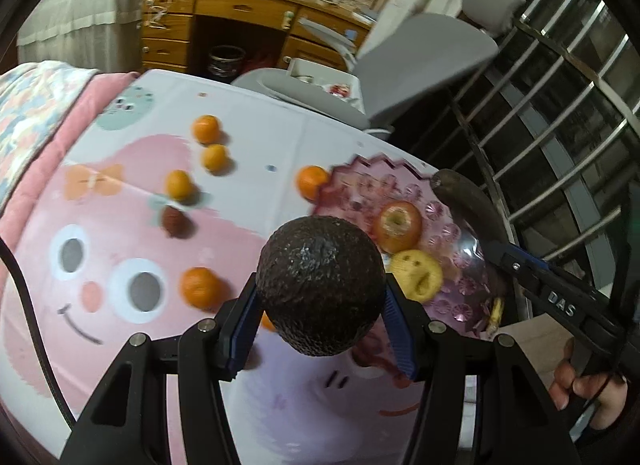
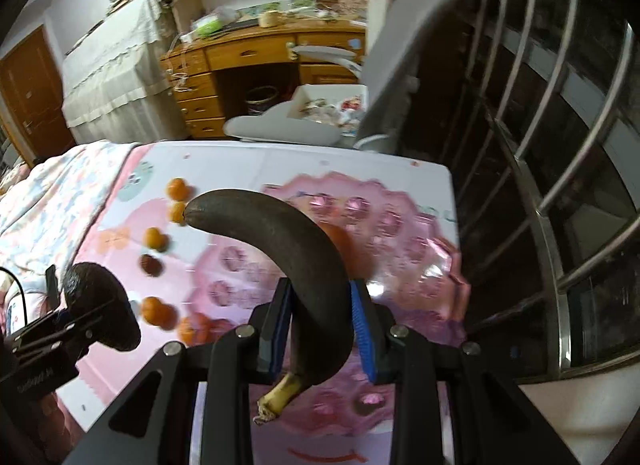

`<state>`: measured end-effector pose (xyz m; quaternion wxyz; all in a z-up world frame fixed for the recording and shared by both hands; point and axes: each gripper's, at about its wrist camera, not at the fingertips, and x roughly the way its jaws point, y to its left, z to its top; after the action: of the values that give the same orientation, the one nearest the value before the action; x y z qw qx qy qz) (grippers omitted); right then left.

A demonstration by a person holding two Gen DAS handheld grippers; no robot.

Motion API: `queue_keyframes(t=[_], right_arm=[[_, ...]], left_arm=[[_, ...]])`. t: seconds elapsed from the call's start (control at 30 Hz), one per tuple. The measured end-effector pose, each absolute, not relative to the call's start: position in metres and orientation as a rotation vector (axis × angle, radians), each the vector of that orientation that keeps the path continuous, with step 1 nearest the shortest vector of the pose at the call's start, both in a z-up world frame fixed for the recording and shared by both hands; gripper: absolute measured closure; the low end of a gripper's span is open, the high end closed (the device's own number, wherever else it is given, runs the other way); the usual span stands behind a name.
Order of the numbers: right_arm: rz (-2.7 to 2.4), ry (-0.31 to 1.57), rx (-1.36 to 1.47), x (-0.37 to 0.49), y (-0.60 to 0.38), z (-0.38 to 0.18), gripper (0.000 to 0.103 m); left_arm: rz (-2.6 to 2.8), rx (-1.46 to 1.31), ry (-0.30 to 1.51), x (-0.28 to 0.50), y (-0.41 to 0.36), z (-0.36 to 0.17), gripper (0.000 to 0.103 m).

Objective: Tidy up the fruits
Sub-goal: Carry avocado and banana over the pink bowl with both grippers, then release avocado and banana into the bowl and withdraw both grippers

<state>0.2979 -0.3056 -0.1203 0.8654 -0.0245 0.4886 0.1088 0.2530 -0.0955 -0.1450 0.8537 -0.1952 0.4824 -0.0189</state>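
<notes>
Fruit in both grippers above a cartoon-printed tablecloth (image 1: 120,225): the left gripper (image 1: 320,305) clamps a dark, pebbly avocado (image 1: 320,285) between its blue pads, held off the cloth near the table's middle. The right gripper (image 2: 320,317) pinches a blackened banana (image 2: 280,233) around its curve, yellow stem end hanging below, above the pink scalloped plate (image 1: 360,185) at the table's right edge. White letters "DAS" show on the right gripper's body in the left wrist view. An apple (image 1: 398,225) and a yellow fruit (image 1: 416,271) lie in the plate. Six mandarins (image 1: 206,129) and one dark red fruit (image 1: 174,221) lie scattered on the cloth, one mandarin touching the plate's rim. Beyond the far edge stand a grey chair (image 1: 420,57) and cluttered wooden desk (image 1: 240,5); metal window bars (image 1: 560,85) run along the right.
</notes>
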Motion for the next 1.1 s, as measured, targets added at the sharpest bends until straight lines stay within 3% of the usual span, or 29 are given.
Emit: queue_keyframes(t=[0.27,0.37,0.7,0.83,1.1], right_arm=[[0.16,1.023,-0.007,0.323,-0.351,-0.152,0.074],[0.142,1.01,-0.004,0.331,-0.359,-0.161,0.086],[0.192,1.052,0.026,0.331,-0.361,-0.164,0.086],[0.186,1.092,0.063,0.329,-0.361,-0.165,0.086],[0.143,1.2,0.176,0.312,-0.349,-0.159,0.085]], left_arm=[[-0.104,-0.337,1.04,0.281,-0.156,-0.161,0.047],[-0.111,-0.317,1.062,0.292,-0.171,-0.17,0.047],[-0.101,-0.31,1.099,0.301,-0.18,-0.181,0.047],[-0.128,-0.315,1.064,0.298,-0.174,-0.167,0.036],[-0.158,-0.344,1.105,0.277,-0.142,-0.156,0.028]])
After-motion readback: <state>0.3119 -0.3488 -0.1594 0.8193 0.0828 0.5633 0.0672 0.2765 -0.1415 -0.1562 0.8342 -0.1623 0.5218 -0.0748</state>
